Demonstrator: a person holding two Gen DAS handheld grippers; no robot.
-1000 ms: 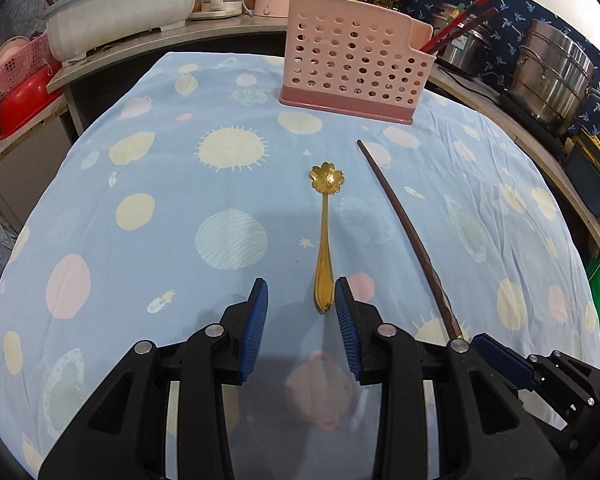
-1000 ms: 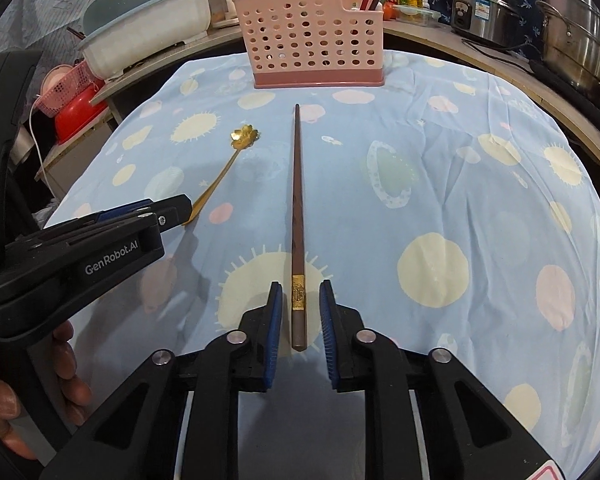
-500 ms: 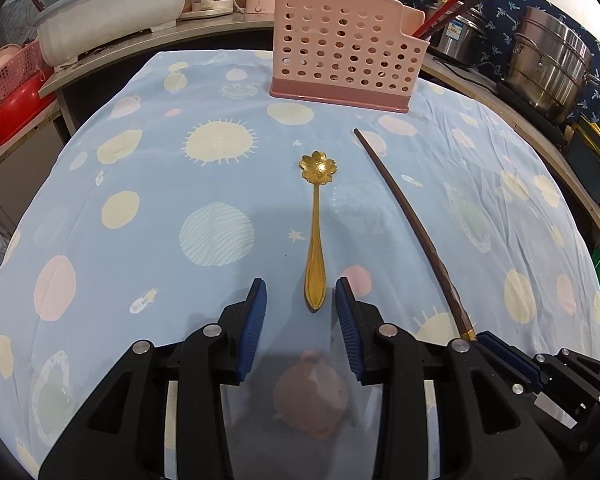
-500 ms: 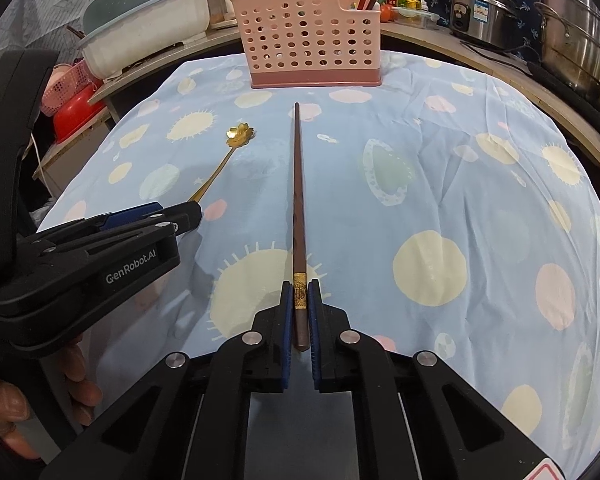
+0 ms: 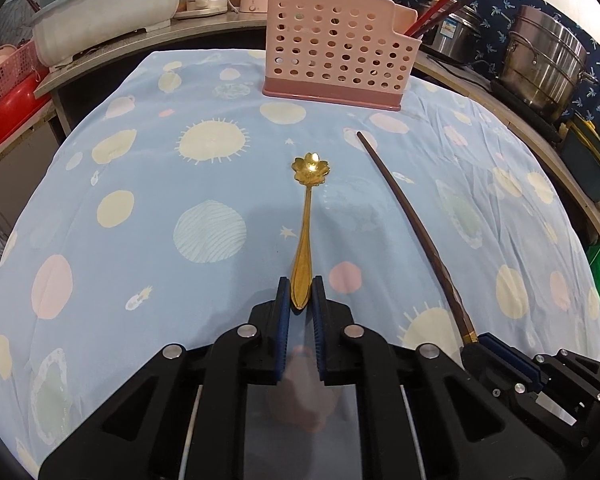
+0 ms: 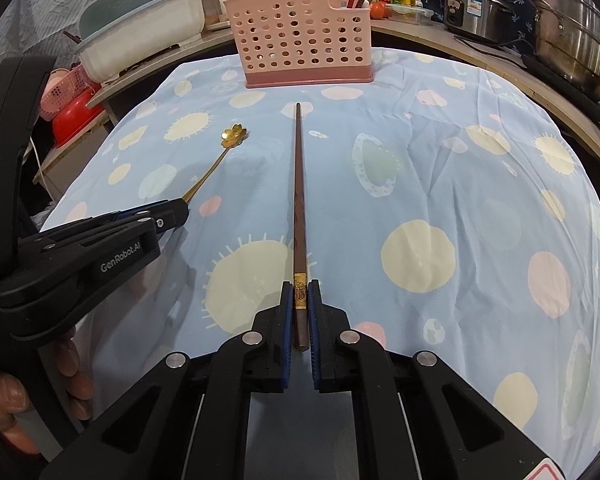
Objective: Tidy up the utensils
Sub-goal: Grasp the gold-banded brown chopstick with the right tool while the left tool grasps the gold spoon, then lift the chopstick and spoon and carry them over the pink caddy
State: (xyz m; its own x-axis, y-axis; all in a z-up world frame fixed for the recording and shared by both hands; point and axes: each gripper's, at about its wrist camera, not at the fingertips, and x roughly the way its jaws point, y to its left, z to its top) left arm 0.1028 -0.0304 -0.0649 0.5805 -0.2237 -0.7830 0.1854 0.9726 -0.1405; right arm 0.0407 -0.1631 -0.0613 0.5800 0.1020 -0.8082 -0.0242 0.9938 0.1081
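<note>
**Both grippers pinched on utensils lying on the tablecloth**

The left gripper [image 5: 301, 298] has its blue pads pressed against the broad end of the handle of a gold spoon [image 5: 306, 224]. The jaws stand almost together, with only the width of the handle between them. The spoon lies flat on the blue spotted tablecloth [image 5: 140, 208], its flower-shaped bowl pointing away toward the pink perforated utensil holder [image 5: 336, 52] at the far edge of the table.

The right gripper [image 6: 300, 312] is likewise clamped, its pads pinching the thick end of a dark brown chopstick [image 6: 299, 184] at and just behind the gold band. The very butt of the stick shows between the pads. The chopstick lies on the cloth and runs straight away from the gripper, its thin tip stopping a little short of the holder's base.

The two utensils lie near each other, roughly side by side and apart, the spoon to the left of the chopstick. In the right wrist view the left gripper comes in from the left edge, its tip over the spoon's handle, with the fingers of a hand [image 6: 8, 396] wrapped around its grip.

The holder stands upright; red and dark chopsticks [image 5: 440, 8] stick out of its right-hand compartment. Behind the table are a white and green basin [image 5: 104, 12] and steel pots [image 5: 544, 64].
</note>
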